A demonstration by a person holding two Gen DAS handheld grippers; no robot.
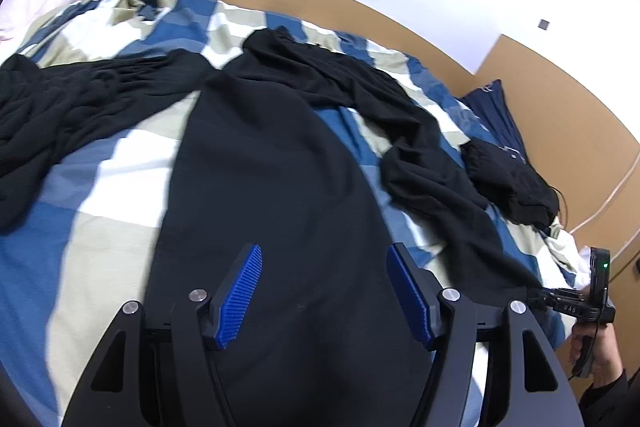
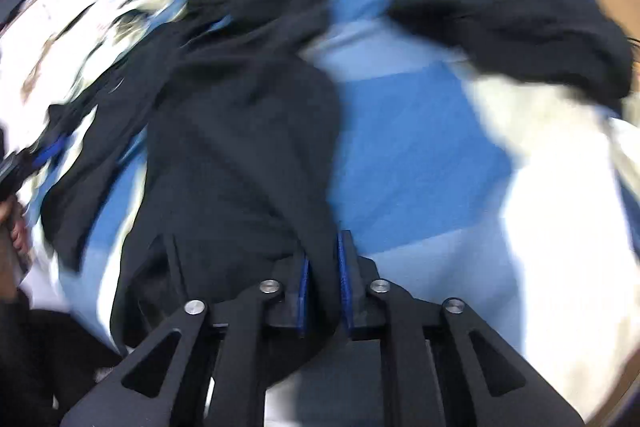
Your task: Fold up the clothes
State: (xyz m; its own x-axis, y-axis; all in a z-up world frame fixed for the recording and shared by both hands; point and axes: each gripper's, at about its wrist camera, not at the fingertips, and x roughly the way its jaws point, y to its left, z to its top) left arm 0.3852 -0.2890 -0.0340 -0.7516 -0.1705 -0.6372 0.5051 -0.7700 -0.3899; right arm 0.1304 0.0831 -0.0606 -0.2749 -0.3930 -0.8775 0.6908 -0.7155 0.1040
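We see a black garment (image 1: 272, 167) of soft, matte knit spread across a bed, its long central panel running from near to far, with sleeves creasing off to the left and right in loose, rumpled folds. It lies on a checked duvet (image 1: 100, 187) of blue, cream and white squares, lightly wrinkled. Beyond the bed runs a smooth tan wooden headboard (image 1: 360, 3) under a plain white wall.

Our left gripper (image 1: 324, 291) hangs over the near end of the garment with its jaws spread wide; the ribbed blue pads (image 1: 238, 297) stand apart on either side of the cloth and press on nothing. At the far right, a second, crumpled black piece (image 1: 512, 183) sits beside a dark navy pillow (image 1: 494, 111).

In the right wrist view, blurred by motion, our right gripper (image 2: 323, 279) has its jaws drawn close together with a bunched fold of the black garment (image 2: 240, 147) caught between the narrow blue pads (image 2: 345, 279), so it is clenched on the cloth at the garment's near right edge. The fabric gathers into a thick, gathered ridge there. At the left edge we make out a hand (image 2: 16, 227) on the other tool.
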